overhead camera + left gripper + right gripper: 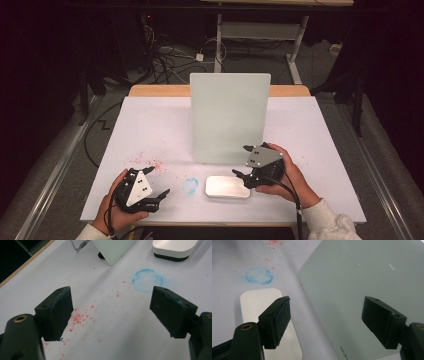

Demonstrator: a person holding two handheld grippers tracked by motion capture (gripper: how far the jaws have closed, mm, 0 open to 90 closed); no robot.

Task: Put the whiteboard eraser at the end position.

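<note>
**A:** Left of the board (230,117), down toward the near edge of the table (150,120): left gripper (157,181), held in a hand, jaws spread wide, nothing between them.

**B:** Hovering over anything?

**A:** Over scattered red specks (145,161), front-left of the board. No contact to be seen.

**B:** And further right?

**A:** Faint blue ring (190,185) in front of the board's left corner. Then the white block (225,186), lying flat in front of the board and apart from its foot. Pale top, dark base.

**B:** Grasped yet?

**A:** No. Untouched, as far as visible. Next along, in front of the board's right corner: right gripper (242,161), jaws likewise parted and empty. Seen along those jaws in the right gripper view, one over the block, the other across the board's face.

**B:** Touching the block?

**A:** Cannot tell from above. Very close, perhaps above it rather than on it.

**B:** So how far along?

**A:** Barely begun, by the look of it. Probably an approach to the block, with nothing taken up. Left to do, judging from this: settling the jaws around the block, closing, lifting, and whatever follows at the board.

**B:** Board face?

**A:** Pale green, upright, almost clean apart from a couple of tiny flecks.
</note>
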